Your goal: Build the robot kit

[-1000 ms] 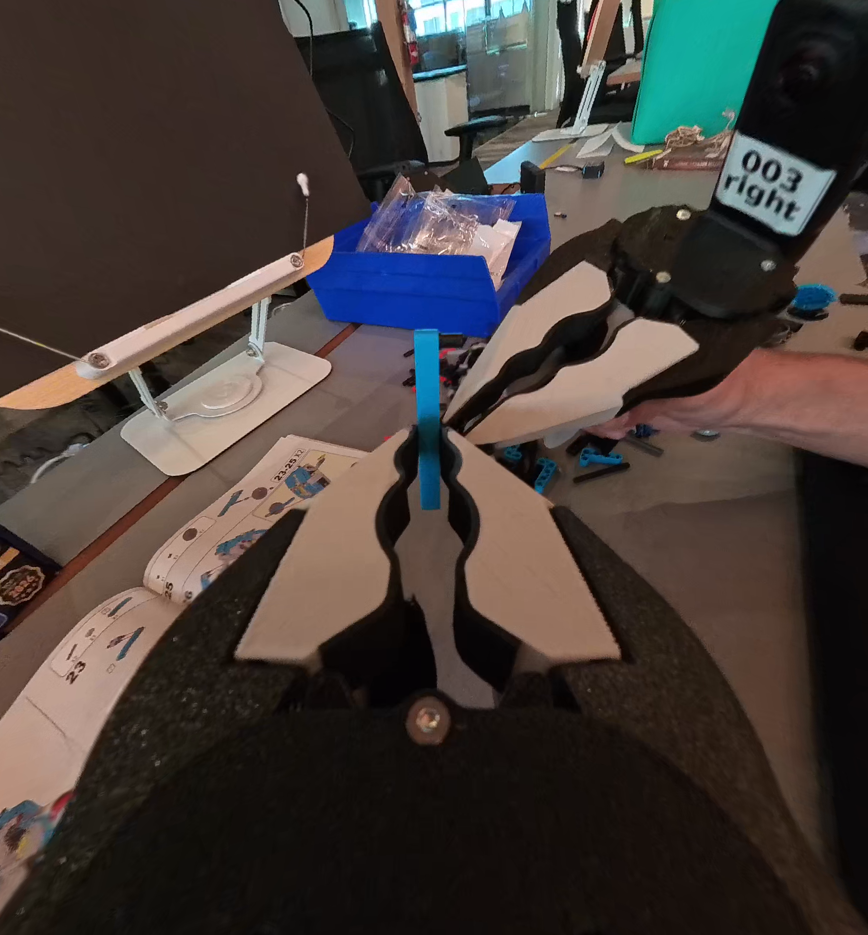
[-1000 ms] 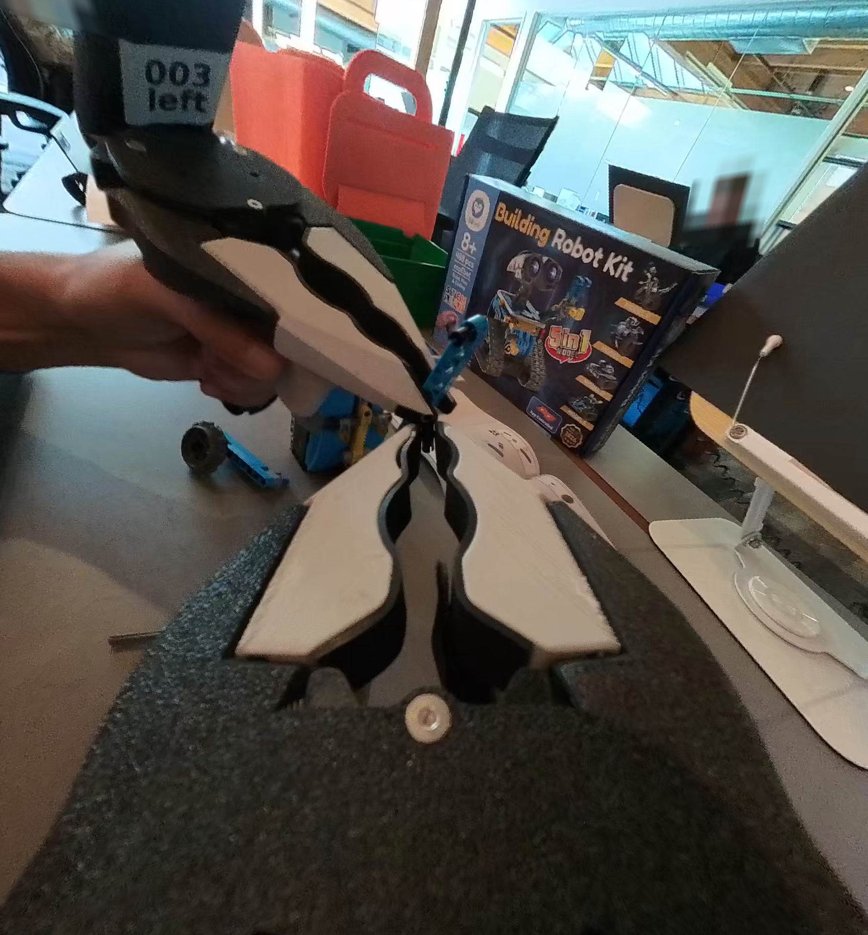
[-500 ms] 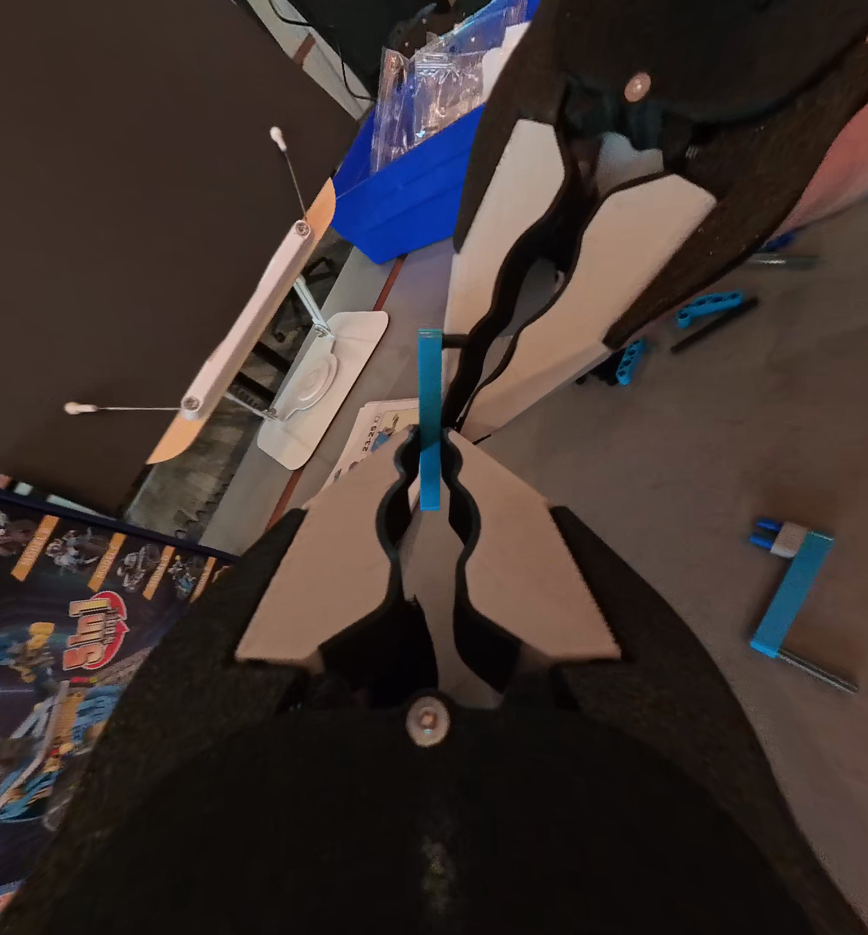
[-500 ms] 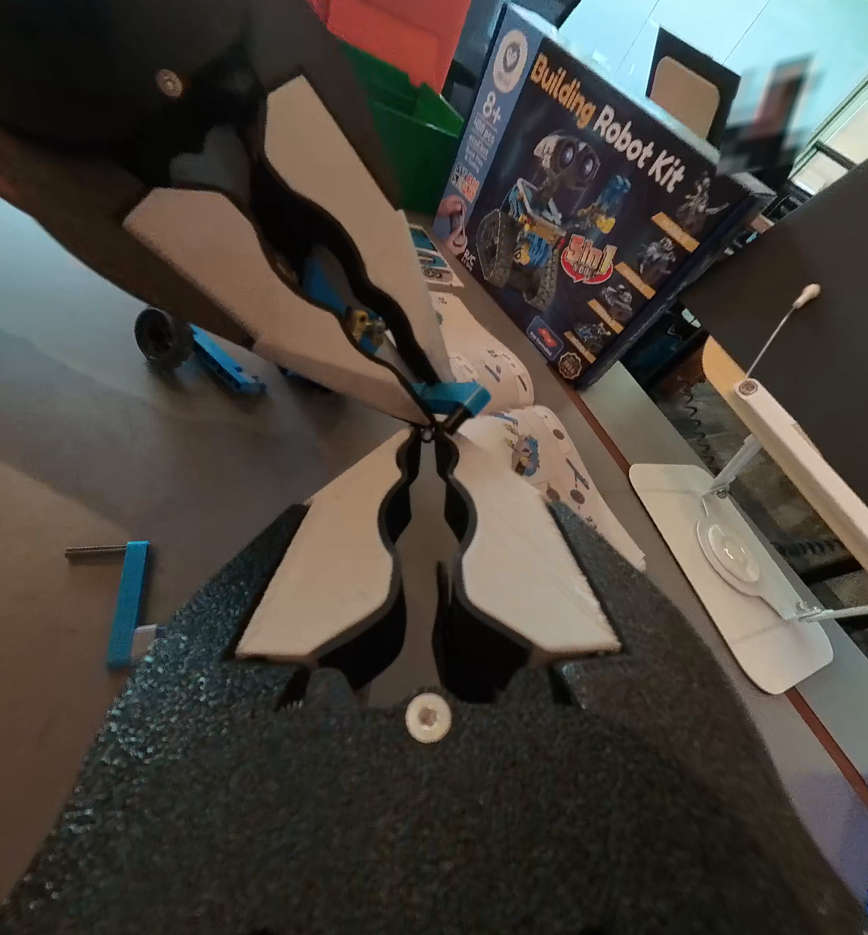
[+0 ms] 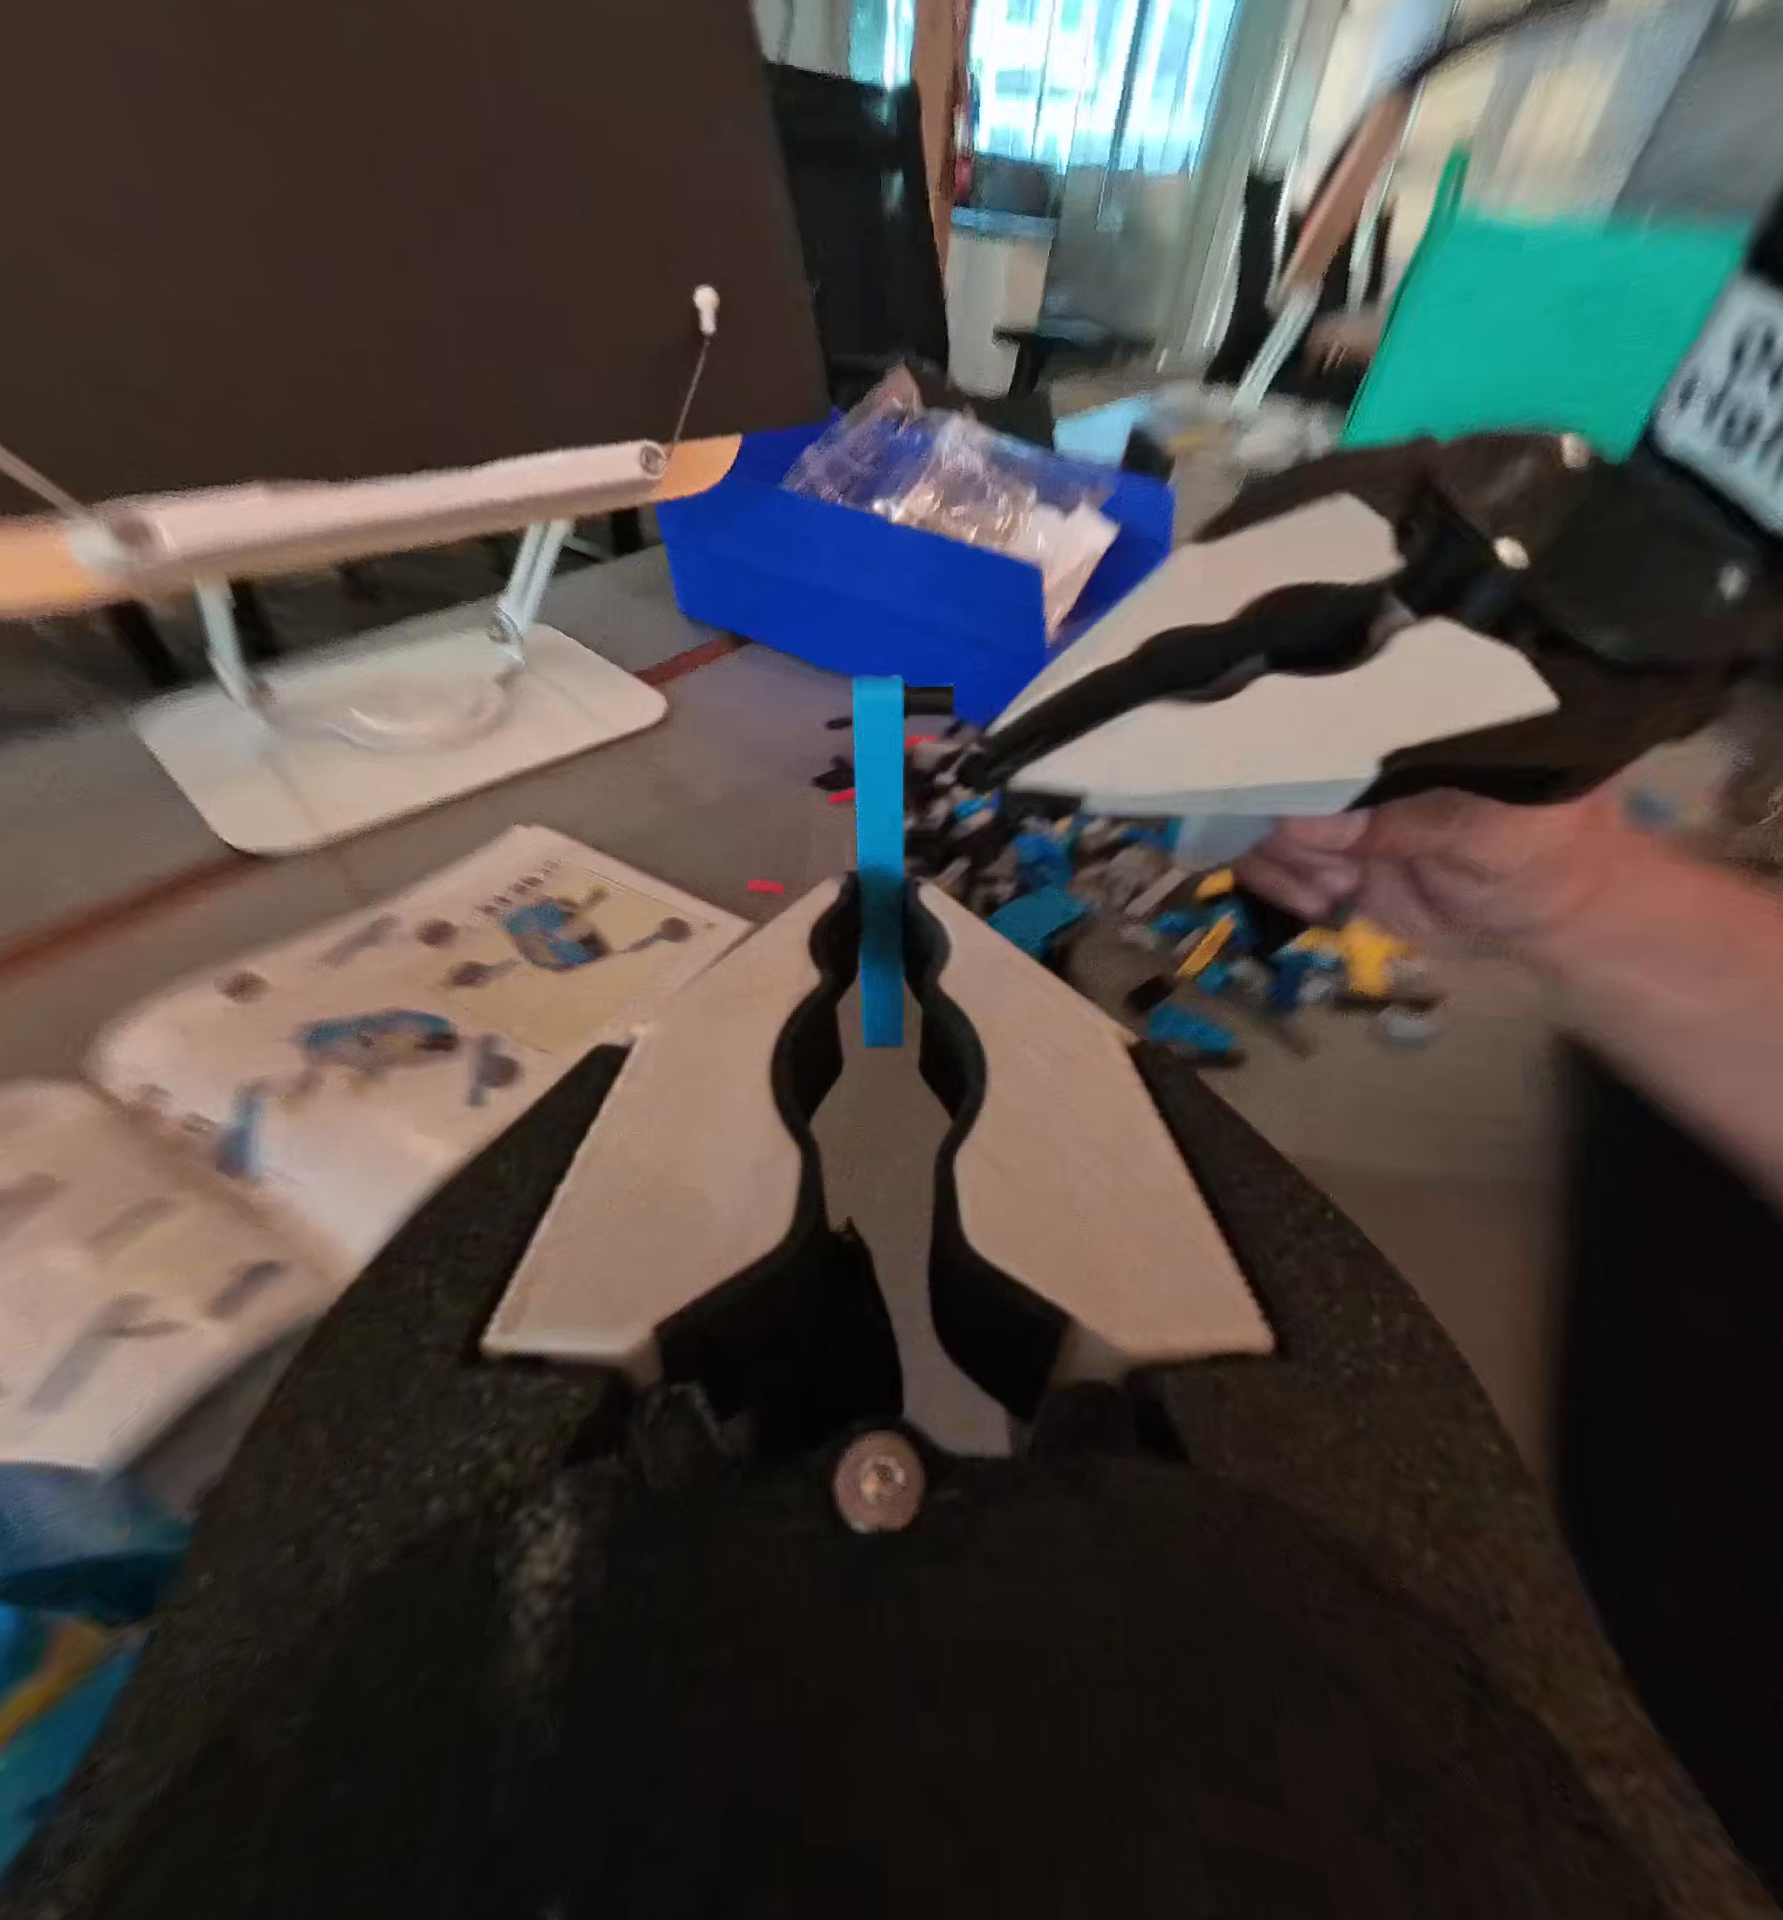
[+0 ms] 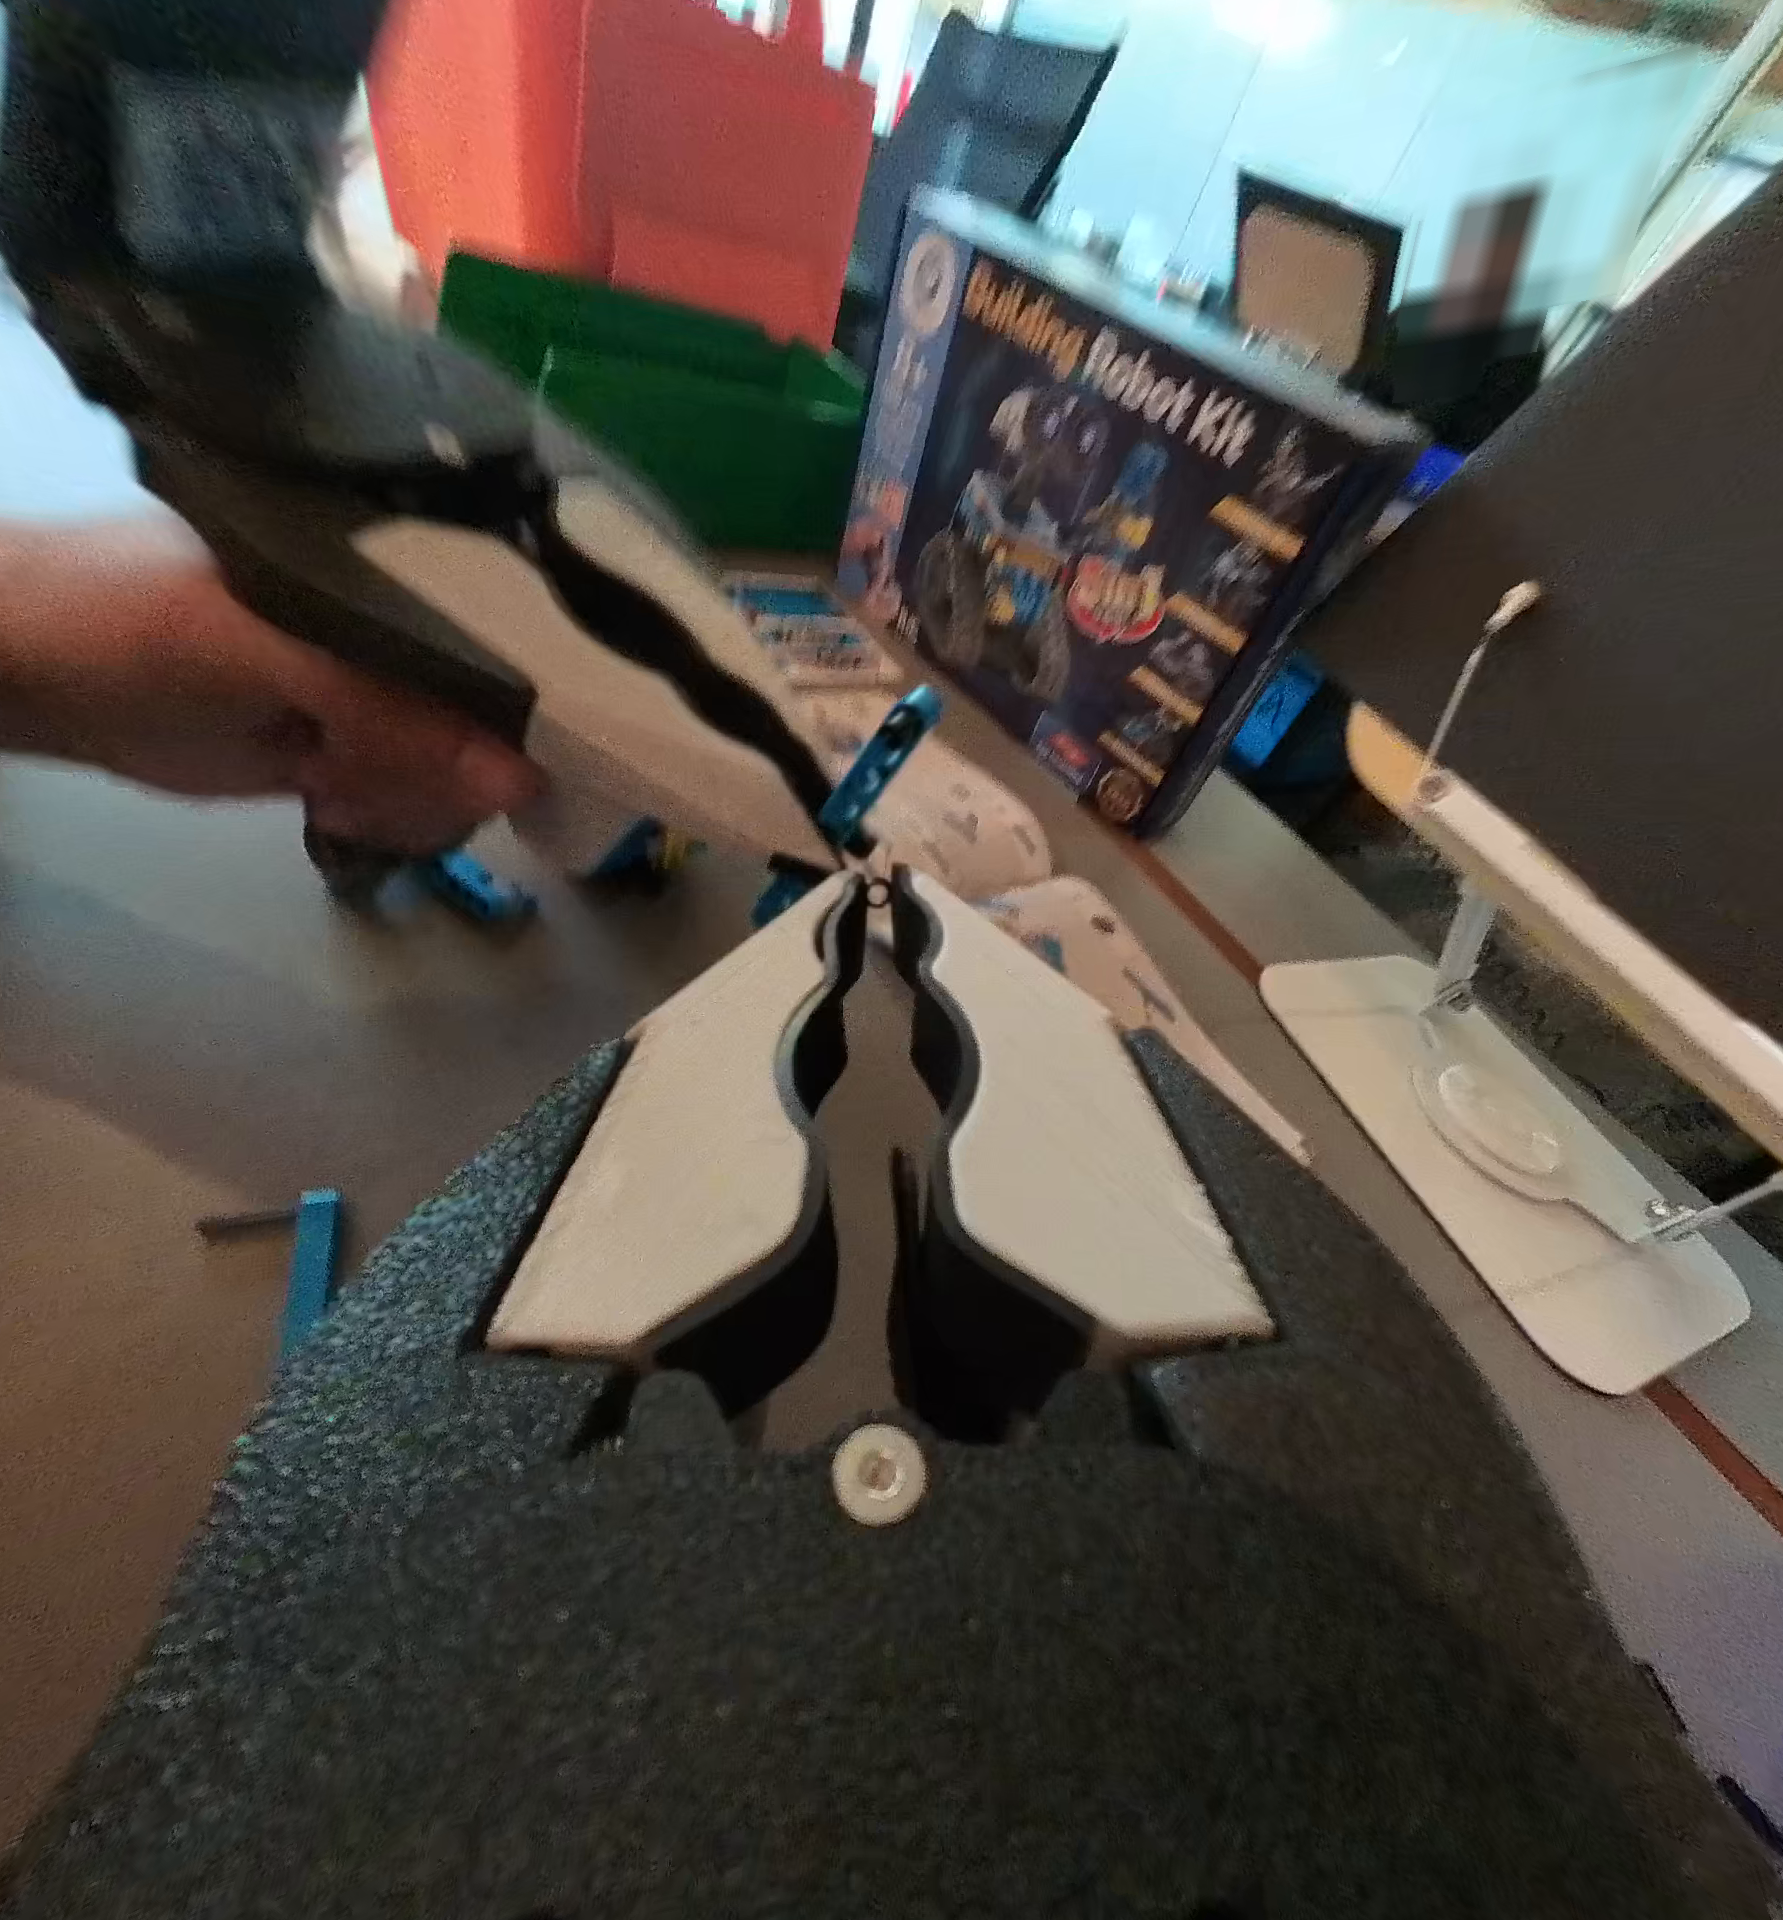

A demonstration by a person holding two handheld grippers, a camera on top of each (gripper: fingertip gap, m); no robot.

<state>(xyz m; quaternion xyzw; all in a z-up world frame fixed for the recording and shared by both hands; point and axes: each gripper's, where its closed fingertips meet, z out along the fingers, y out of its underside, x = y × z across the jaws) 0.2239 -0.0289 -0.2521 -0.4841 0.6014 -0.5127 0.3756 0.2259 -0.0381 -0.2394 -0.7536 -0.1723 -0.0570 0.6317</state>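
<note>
My left gripper (image 5: pixel 879 896) is shut on a thin blue beam (image 5: pixel 879 821) and holds it upright above the table. A short black pin (image 5: pixel 931 698) sticks out of the beam's top end. My right gripper (image 6: pixel 874 885) is shut, with a small black pin (image 6: pixel 876 891) pinched at its tips. In the right wrist view its tips sit just below the lower end of the blue beam (image 6: pixel 882 764). In the left wrist view the right gripper (image 5: pixel 970 774) comes in from the right, close beside the beam. Both views are blurred.
A blue bin (image 5: pixel 866 592) of plastic bags stands behind, with a white stand (image 5: pixel 399 717) to its left. An open instruction booklet (image 5: pixel 399 1018) and a pile of loose parts (image 5: pixel 1178 914) lie on the table. A kit box (image 6: pixel 1105 520) and a green bin (image 6: pixel 679 416) stand at the back. The tips of both grippers are at nearly the same place.
Half a second ago both grippers were tipped steeply over the table; now they are back nearly level, as one second ago. The beam stays gripped and the right tips stay close to it.
</note>
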